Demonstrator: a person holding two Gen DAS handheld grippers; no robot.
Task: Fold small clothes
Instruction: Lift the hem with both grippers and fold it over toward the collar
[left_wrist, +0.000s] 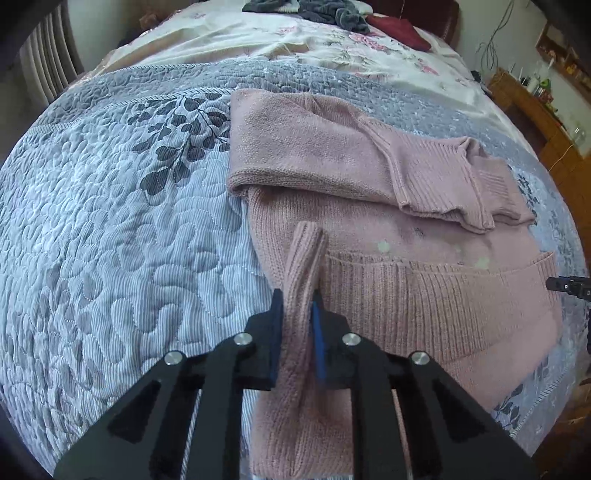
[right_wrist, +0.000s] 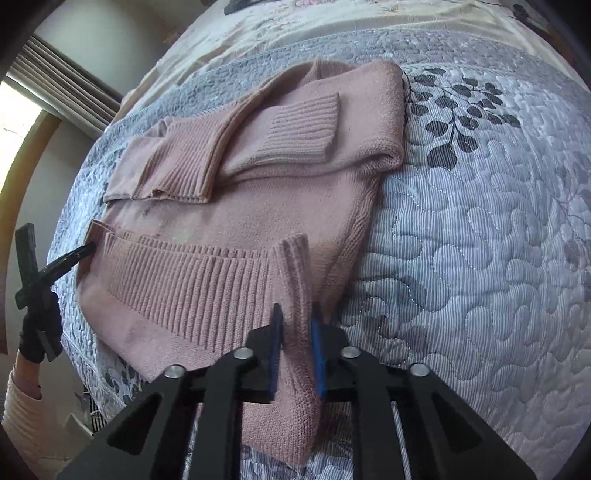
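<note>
1. Between the blue-padded fingers of the left gripper (left_wrist: 297, 310), in the left wrist view, a ribbed corner of the pink sweater (left_wrist: 314, 147) is clamped; the jaws are drawn nearly together on the knit, and the pinched fold stands up just ahead of the tips.
2. Ahead of this tool the rest of the sweater is spread on the grey quilted bedspread (left_wrist: 110, 240), with its ribbed hem running off to the right and its sleeves folded across the body farther ahead.
3. Far to the right, at the frame's edge, a tip of the right gripper (left_wrist: 567, 285) is seen beside the hem's other end.
4. Well beyond the sweater a floral sheet (left_wrist: 258, 40), a heap of dark clothes (left_wrist: 332, 11) and a red cloth (left_wrist: 400, 31) are seen.
5. In the right wrist view, the right gripper (right_wrist: 295, 321) is closed likewise on a ribbed hem corner, raised between its pads.
6. Ahead and to the left of this tool the sweater lies flat, with two ribbed cuffs (right_wrist: 303, 129) laid over its upper part.
7. At the far left, the left gripper is held by a black-gloved hand (right_wrist: 38, 339) with its tip at the hem's far corner; its grip cannot be judged from this side.
</note>
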